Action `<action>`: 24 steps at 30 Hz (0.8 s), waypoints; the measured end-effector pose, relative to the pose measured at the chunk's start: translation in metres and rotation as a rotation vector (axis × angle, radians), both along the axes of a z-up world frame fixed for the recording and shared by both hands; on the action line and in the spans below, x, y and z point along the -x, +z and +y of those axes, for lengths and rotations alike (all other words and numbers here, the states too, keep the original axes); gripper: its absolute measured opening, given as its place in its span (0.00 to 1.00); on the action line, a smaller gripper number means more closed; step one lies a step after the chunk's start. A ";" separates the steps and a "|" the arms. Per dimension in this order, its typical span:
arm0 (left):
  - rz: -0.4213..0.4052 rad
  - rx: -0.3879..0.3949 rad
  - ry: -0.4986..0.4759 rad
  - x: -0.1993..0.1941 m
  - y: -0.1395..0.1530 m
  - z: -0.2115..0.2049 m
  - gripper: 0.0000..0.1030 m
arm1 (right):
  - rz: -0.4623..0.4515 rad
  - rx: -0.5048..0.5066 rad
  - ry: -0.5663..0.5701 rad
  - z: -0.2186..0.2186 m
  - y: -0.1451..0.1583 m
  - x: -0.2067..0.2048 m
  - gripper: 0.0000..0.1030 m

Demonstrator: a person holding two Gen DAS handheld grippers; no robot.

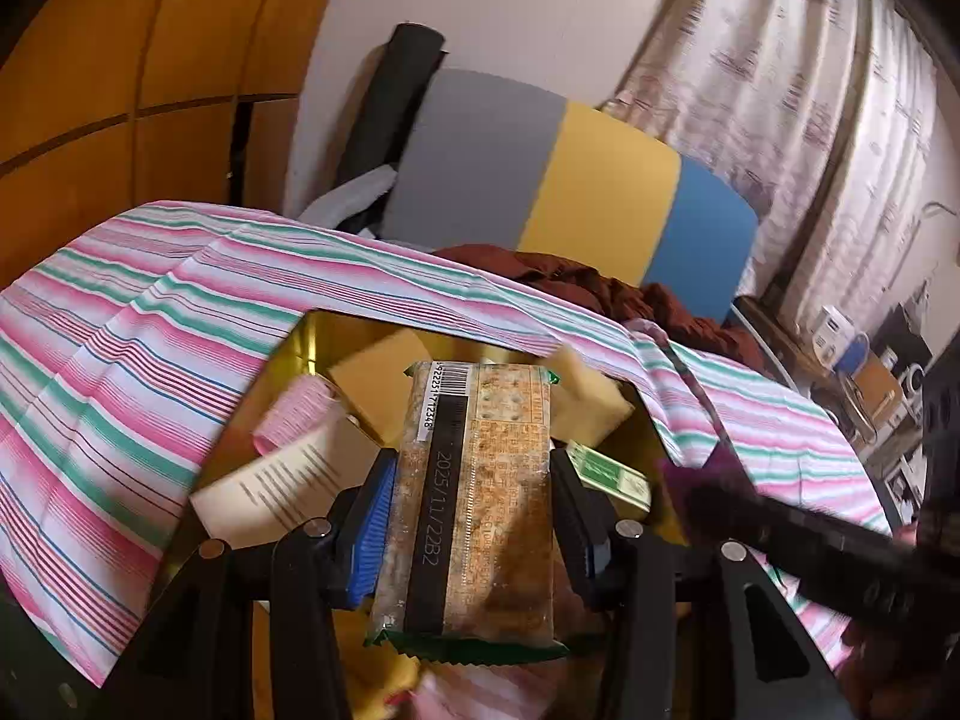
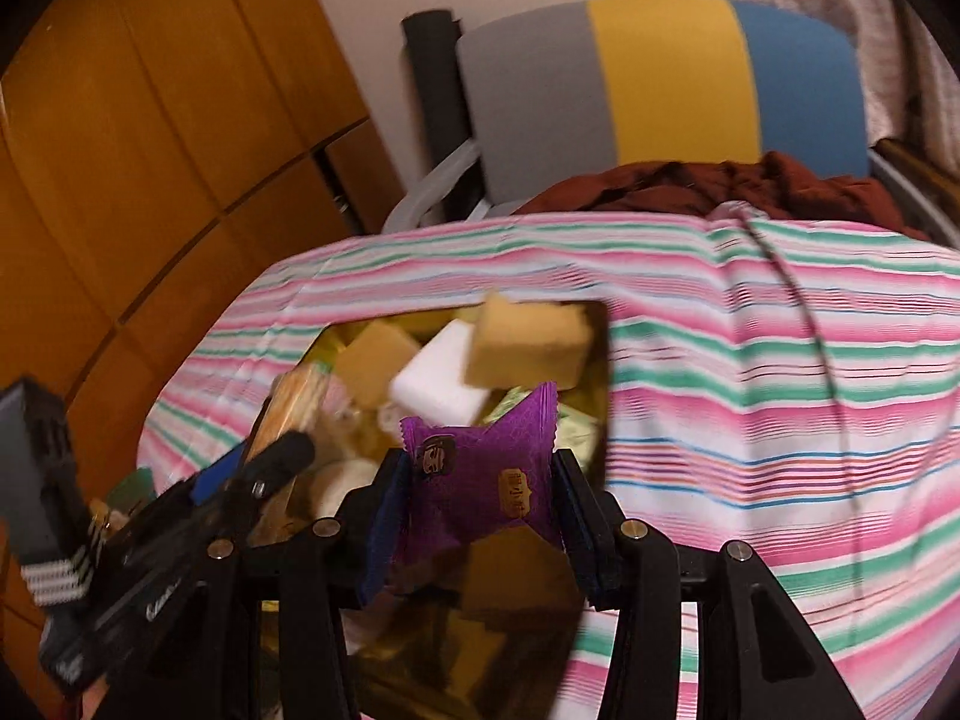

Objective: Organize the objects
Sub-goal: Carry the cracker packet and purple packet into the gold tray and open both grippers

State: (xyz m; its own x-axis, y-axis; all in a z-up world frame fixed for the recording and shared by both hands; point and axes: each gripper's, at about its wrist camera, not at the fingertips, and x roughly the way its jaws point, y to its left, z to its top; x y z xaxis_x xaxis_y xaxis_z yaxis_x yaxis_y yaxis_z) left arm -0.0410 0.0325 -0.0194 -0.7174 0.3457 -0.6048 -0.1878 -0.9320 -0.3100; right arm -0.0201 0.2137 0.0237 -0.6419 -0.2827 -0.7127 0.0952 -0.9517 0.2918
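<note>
Gold tray [image 2: 594,372] on the striped cloth [image 2: 750,372], already crowded: tan sponge blocks [image 2: 528,342], a white block [image 2: 444,384], a pink roll [image 1: 294,414], a cream card [image 1: 276,480] and a small green packet [image 1: 609,471] lie jumbled in it. Sorting looks partly done at best; nothing inside is lined up, and two items are in the air rather than placed. Left gripper [image 1: 474,504] reaches forward over the near part of the tray, fingers closed against the long sides of a cracker packet [image 1: 480,480] with barcode and date stamp up, long axis pointing far. Right gripper [image 2: 477,498] is just right of it, also over the tray's near edge, fingers pinching a purple snack wrapper [image 2: 480,480], held upright, crimped end up. Both are level with each other, side by side, tilted slightly down.
</note>
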 end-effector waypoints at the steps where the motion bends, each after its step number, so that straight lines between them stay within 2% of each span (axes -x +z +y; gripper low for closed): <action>1: -0.011 -0.002 -0.004 0.005 -0.001 -0.002 0.47 | -0.009 0.004 0.008 -0.004 -0.002 0.003 0.47; 8: -0.109 0.029 0.013 0.032 -0.015 -0.003 0.48 | -0.047 0.005 0.024 -0.023 -0.016 0.024 0.49; 12: -0.180 0.000 0.016 0.047 -0.027 -0.004 0.48 | -0.073 0.006 0.010 -0.026 -0.025 0.039 0.53; 17: -0.160 -0.010 0.009 0.045 -0.020 -0.004 0.55 | -0.091 0.021 -0.013 -0.018 -0.029 0.042 0.58; 24: -0.112 -0.001 0.058 0.035 -0.005 -0.012 0.55 | -0.088 0.025 -0.003 -0.017 -0.028 0.034 0.59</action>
